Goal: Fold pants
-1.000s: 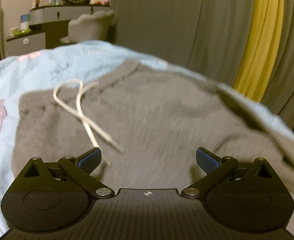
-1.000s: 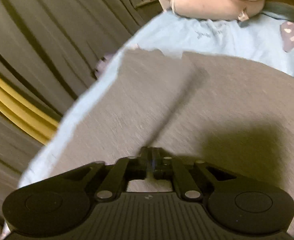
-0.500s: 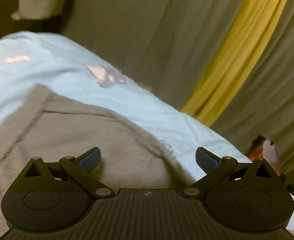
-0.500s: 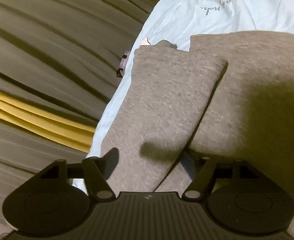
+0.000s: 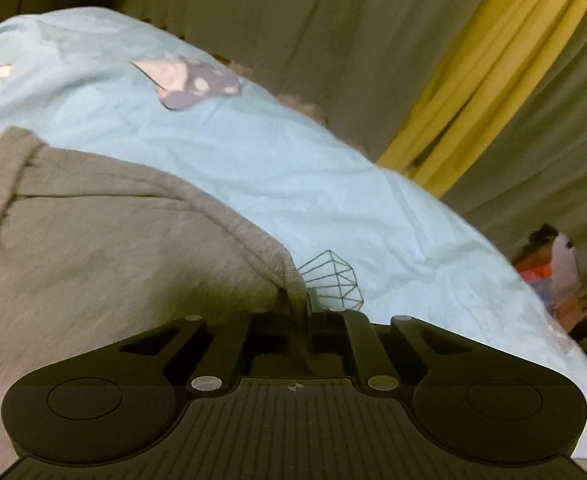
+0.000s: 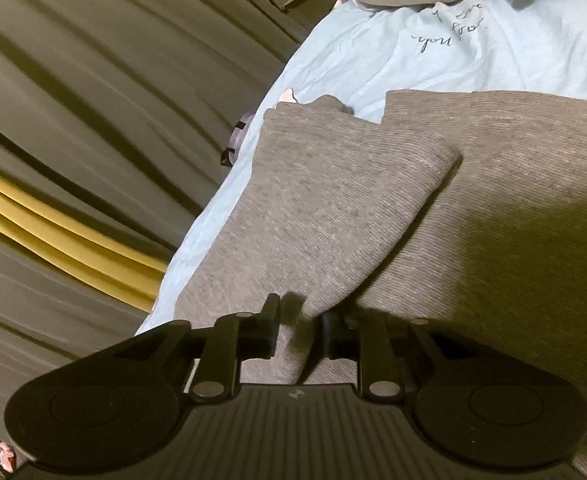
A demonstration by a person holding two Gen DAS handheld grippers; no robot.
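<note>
The grey pants point(image 5: 93, 248) lie flat on a bed covered by a light blue sheet point(image 5: 333, 184), close to the bed's curtain-side edge.

**Left gripper** point(image 5: 305, 308): jaws clenched on the ribbed hem at the corner of the pants, where the fabric edge meets the sheet. The fabric rises into the jaws and is pinched there.

**Right gripper** point(image 6: 299, 328): jaws drawn in on a raised ridge of grey fabric along the fold line between the two leg panels. The pads appear to press the cloth, though shadow under the jaws leaves the contact partly uncertain.

**Step in hand:** both edges are secured; the fold itself is judged not yet carried out.

**Procedure for a clean fold:**
1. Confirm each grip takes all fabric layers, not the top layer alone.
2. Avoid catching the sheet beneath, especially at the left corner, where pants and sheet touch.
3. Lift both grippers evenly, keeping the cloth between them taut.
4. Carry the held edge across to the opposite edge and align hems before releasing.
5. Keep the garment away from the bed edge; it lies near the drop.

**Inventory:**
- Pants: one
- Leg panels visible in the right wrist view: two, one overlapping the other
- Grippers: two
- Sheet: one
- Yellow curtain strip point(image 5: 481, 80): one, among grey curtains point(image 6: 93, 92)
</note>
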